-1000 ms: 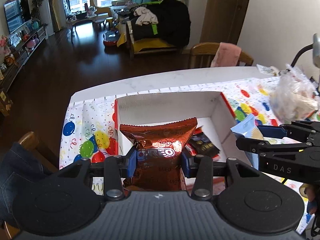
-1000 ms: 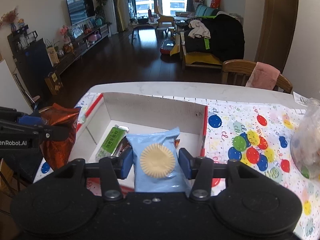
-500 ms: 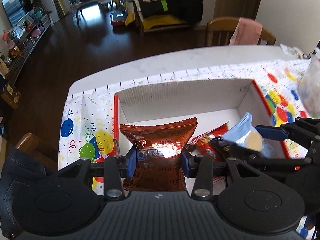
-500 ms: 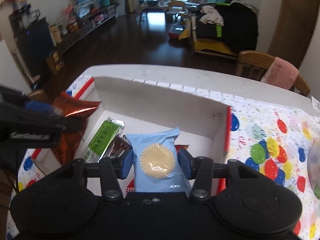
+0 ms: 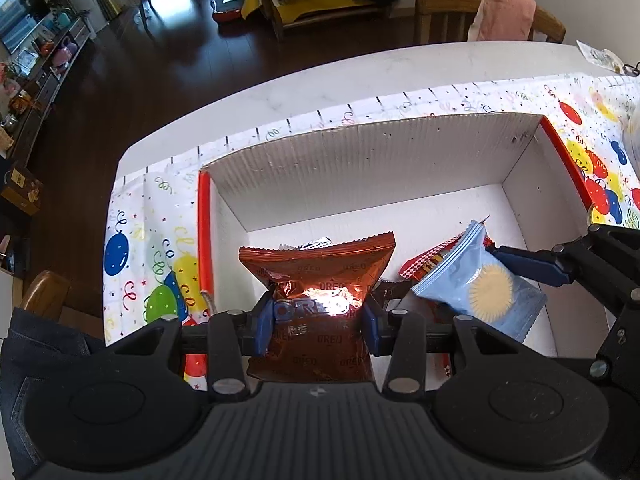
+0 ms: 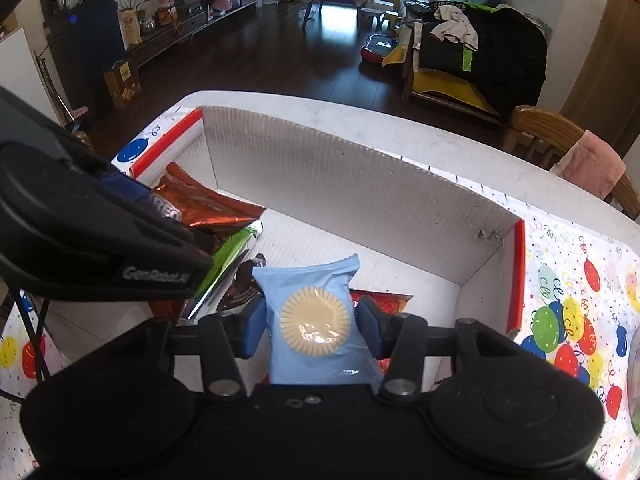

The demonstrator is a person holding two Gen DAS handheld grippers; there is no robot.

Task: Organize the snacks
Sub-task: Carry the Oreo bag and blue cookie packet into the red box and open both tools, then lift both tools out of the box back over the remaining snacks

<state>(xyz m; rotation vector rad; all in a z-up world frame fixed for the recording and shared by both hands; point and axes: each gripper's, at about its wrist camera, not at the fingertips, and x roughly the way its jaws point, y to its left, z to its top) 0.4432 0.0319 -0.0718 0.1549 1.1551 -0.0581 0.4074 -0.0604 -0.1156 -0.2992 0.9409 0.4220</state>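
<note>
My left gripper (image 5: 318,322) is shut on a copper-red Oreo packet (image 5: 320,280) and holds it over the left part of an open white cardboard box (image 5: 380,160). My right gripper (image 6: 312,326) is shut on a light blue biscuit packet (image 6: 314,316) and holds it over the right part of the same box (image 6: 340,176). The blue packet (image 5: 480,292) and the right gripper's finger (image 5: 532,266) show in the left wrist view. The Oreo packet (image 6: 200,204) shows in the right wrist view. A green packet (image 6: 236,252), a dark brown packet (image 6: 244,288) and a red packet (image 6: 384,300) lie in the box.
The box stands on a balloon-print tablecloth (image 5: 156,264) on a white table (image 5: 320,84). A wooden chair with a pink cloth (image 5: 500,16) stands behind the table. The table's left edge drops to a dark wooden floor. A clear plastic bag (image 6: 634,380) sits at the right.
Both grippers have moved forward and down over the box with their packets. They stand closer together, and the view now looks steeply into the box.
</note>
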